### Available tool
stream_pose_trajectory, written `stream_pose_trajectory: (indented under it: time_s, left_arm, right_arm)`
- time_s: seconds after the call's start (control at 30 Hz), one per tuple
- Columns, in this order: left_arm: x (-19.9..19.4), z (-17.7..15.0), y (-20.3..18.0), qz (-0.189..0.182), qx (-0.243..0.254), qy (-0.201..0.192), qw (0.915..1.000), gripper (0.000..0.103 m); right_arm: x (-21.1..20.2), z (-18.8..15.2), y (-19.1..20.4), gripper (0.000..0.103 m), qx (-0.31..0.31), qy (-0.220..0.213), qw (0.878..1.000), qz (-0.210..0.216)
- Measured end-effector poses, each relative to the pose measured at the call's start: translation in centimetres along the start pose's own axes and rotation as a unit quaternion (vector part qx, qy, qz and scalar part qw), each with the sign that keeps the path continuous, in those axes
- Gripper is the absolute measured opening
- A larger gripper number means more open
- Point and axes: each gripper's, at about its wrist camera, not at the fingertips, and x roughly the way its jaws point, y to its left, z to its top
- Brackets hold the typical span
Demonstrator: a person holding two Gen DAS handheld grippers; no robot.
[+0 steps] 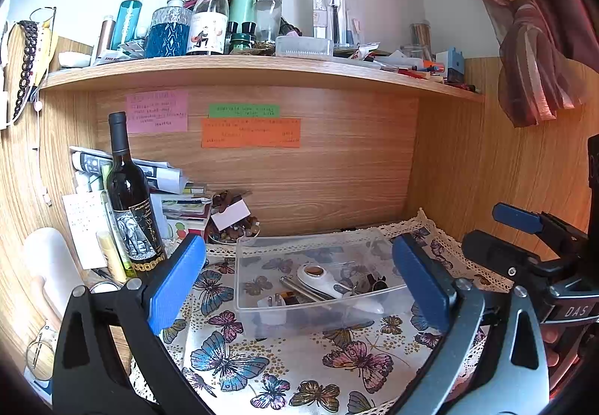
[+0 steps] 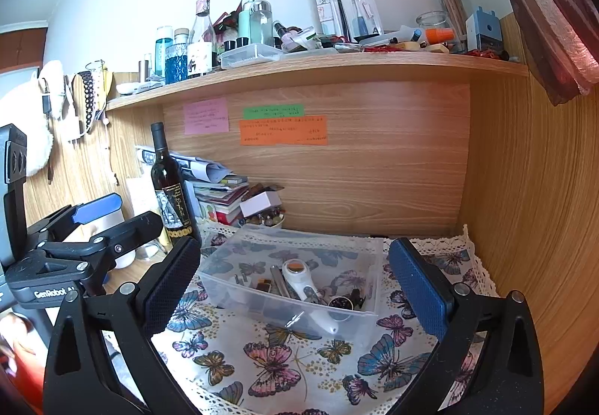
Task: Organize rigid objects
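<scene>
A clear plastic box stands on a butterfly-print cloth. Inside lie a white handheld device, a metal pen-like rod, a white plug adapter and small dark items. My left gripper is open and empty, its blue pads wide apart just in front of the box. My right gripper is open and empty, also in front of the box. Each gripper shows in the other's view, the right one and the left one.
A dark wine bottle stands left of the box beside stacked books and papers and a bowl of beads. A wooden shelf overhead carries several bottles. Wooden panels close the back and right.
</scene>
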Motion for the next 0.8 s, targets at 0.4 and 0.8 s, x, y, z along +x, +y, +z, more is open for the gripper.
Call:
stream_pose_trajectory:
  time_s: [0.4, 0.8]
  left_arm:
    - [0.01, 0.04, -0.1, -0.001, 0.0, -0.001, 1.0, 0.101]
    - [0.15, 0.06, -0.05, -0.007, -0.006, 0.001, 1.0, 0.101]
  right_arm:
    - [-0.02, 0.0, 0.09, 0.101, 0.0, 0.0, 1.0, 0.0]
    - [-0.03, 0.01, 0.22, 0.101, -0.003, 0.002, 1.0, 0.001]
